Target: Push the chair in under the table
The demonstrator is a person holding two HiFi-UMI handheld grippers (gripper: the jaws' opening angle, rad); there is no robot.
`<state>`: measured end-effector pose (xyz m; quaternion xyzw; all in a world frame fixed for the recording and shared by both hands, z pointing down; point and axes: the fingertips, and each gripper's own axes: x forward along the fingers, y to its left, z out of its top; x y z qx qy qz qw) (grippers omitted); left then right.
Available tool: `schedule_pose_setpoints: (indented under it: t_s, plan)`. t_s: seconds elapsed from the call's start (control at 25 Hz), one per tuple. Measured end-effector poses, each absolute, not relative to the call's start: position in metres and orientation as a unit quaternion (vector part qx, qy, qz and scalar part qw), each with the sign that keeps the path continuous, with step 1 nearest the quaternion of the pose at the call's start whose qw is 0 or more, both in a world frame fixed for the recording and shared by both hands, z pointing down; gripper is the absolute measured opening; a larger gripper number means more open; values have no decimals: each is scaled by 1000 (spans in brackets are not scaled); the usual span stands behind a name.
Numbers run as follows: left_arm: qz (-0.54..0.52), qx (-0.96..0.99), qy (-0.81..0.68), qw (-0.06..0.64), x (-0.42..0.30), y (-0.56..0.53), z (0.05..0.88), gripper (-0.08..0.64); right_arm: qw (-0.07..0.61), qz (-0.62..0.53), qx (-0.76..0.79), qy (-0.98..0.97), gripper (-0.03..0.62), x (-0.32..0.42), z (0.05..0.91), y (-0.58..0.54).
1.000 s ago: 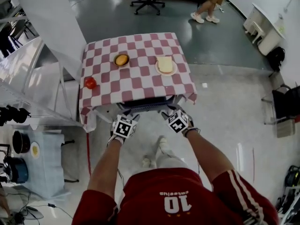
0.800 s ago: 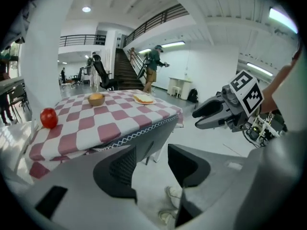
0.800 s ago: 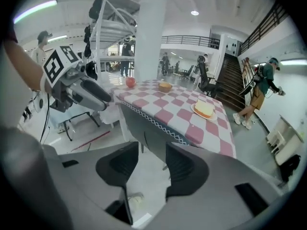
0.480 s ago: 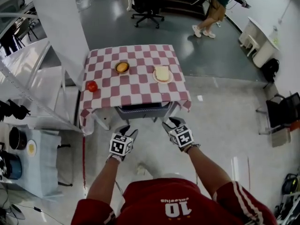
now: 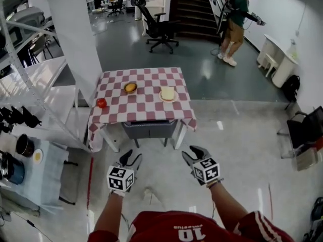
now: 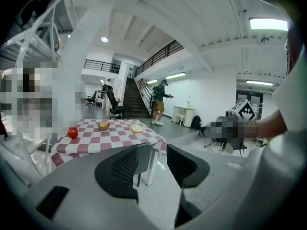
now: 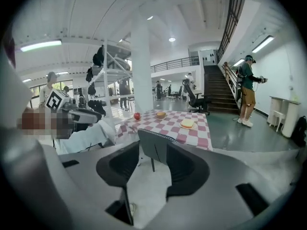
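Grey plastic chair stood pushed in under the counter draped in a red-and-white checked cloth — only its back showed at the near edge. Left gripper and right gripper hung over the pale floor, well apart from the chair — both with jaws partly spread, nothing between them.

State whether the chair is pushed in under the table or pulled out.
Pushed in. The chair shows only its grey back at the near edge of the table; its seat is hidden beneath.
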<state>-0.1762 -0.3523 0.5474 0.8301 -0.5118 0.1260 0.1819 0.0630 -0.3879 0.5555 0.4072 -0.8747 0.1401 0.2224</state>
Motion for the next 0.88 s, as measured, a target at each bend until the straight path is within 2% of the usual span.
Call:
schedule_pose_setpoints:
  t_s: [0.44, 0.72, 0.88]
  plan:
    - [59, 829, -542, 120, -97, -199, 450, 186, 116, 81, 409, -902, 169, 163, 437, -252]
    - [15, 832, -552, 53, -98, -158, 356, 186, 12, 91, 391, -916, 170, 186, 357, -213]
    - [-32, 822, -566, 47, -117, -150, 324, 184, -8, 61, 410, -910, 169, 190, 319, -199]
